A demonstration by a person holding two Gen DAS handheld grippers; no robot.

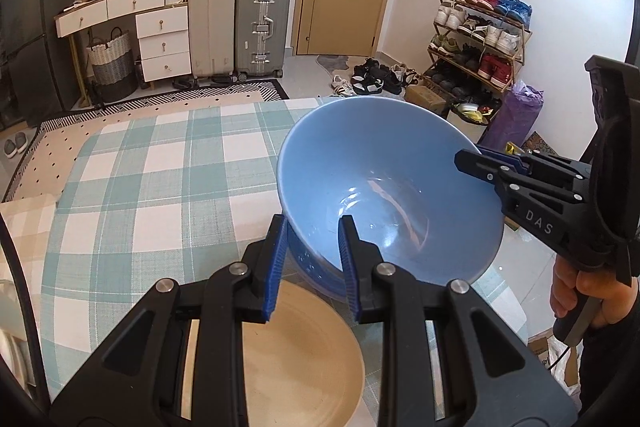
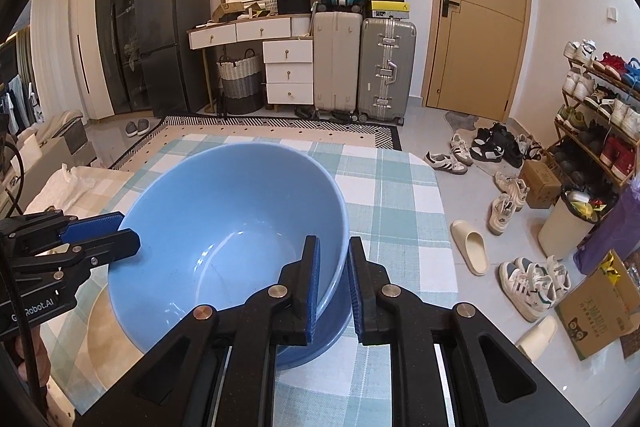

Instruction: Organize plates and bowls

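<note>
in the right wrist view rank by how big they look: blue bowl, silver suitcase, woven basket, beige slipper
1. blue bowl, though it sits nearest the camera
2. silver suitcase
3. woven basket
4. beige slipper

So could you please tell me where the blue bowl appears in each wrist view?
Left wrist: blue bowl right of centre, its near rim between the left gripper fingers.
Right wrist: bowl left of centre.
Shared landmark: silver suitcase beside the door.
</note>
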